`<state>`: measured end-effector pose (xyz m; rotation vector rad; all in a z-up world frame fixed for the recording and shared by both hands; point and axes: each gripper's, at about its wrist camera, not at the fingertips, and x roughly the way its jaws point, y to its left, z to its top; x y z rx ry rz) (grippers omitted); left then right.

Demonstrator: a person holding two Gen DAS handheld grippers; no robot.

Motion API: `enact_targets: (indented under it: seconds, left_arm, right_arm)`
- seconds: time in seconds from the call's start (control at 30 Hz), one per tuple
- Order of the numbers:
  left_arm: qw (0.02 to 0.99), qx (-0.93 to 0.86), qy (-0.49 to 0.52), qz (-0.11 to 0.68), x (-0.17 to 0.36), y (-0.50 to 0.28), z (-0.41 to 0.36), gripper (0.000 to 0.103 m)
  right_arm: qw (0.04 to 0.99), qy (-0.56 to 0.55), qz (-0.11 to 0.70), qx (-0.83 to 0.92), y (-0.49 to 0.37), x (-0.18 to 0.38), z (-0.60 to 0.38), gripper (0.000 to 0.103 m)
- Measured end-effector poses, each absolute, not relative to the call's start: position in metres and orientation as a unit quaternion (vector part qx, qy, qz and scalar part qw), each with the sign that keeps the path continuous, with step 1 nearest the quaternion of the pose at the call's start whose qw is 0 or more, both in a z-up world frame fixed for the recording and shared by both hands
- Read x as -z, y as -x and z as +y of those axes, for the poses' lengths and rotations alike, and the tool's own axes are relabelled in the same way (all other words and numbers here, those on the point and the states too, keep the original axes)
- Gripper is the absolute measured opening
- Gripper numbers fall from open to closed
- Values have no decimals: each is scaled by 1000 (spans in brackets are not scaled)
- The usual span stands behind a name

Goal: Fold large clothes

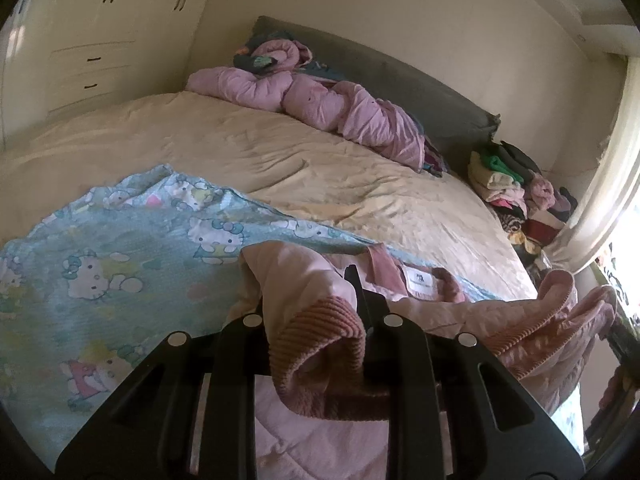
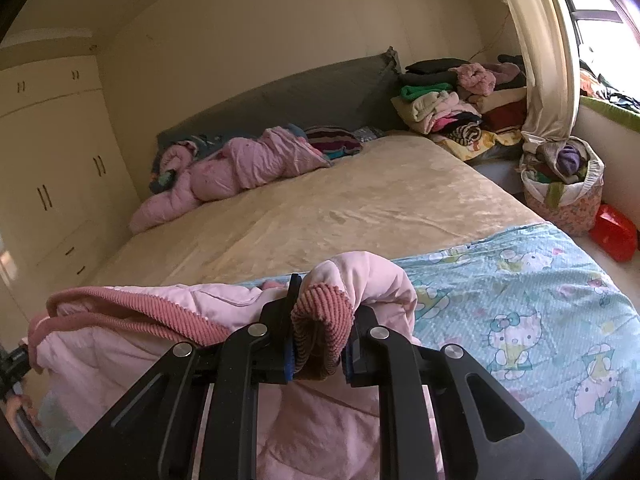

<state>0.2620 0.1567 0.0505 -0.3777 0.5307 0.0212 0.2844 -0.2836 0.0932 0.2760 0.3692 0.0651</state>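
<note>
Left wrist view: left gripper (image 1: pixel 320 320) and right gripper (image 2: pixel 320 320) each pinch a jacket (image 1: pixel 440 312) cuff.

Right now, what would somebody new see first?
First, the pink jacket: each of the tongs, left and right, grips one ribbed cuff near the bed's foot. Under it lies a blue cartoon-cat blanket. A bundled pink quilt lies by the grey headboard.

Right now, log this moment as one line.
left gripper: shut on cuff | right gripper: shut on cuff | pink jacket: over bed
</note>
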Motion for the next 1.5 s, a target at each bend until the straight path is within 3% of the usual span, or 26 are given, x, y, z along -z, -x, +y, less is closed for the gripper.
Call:
enact_targets:
  seconds: [0.83, 1.17, 1.3, 1.37, 1.43, 1.5]
  left_arm:
    - [941, -13, 152, 302, 11, -343, 143, 20]
    - [937, -10, 158, 313, 24, -350, 146, 20]
    - [936, -10, 159, 313, 23, -350, 146, 20]
    - [937, -10, 159, 312, 24, -350, 146, 20]
    - [937, -10, 158, 312, 23, -350, 146, 20]
    - [937, -11, 158, 313, 23, -350, 147, 20]
  right_arm:
    - [951, -128, 279, 38, -409, -25, -273, 16]
    - [927, -218, 306, 9, -427, -8, -288, 23]
    - [917, -252, 307, -24, -425, -11, -295, 31]
    - [913, -262, 310, -36, -424, -14, -298, 42]
    - [910, -272, 308, -57, -420, -18, -296, 75]
    - [915, -266, 300, -55, -413, -26, -289, 93]
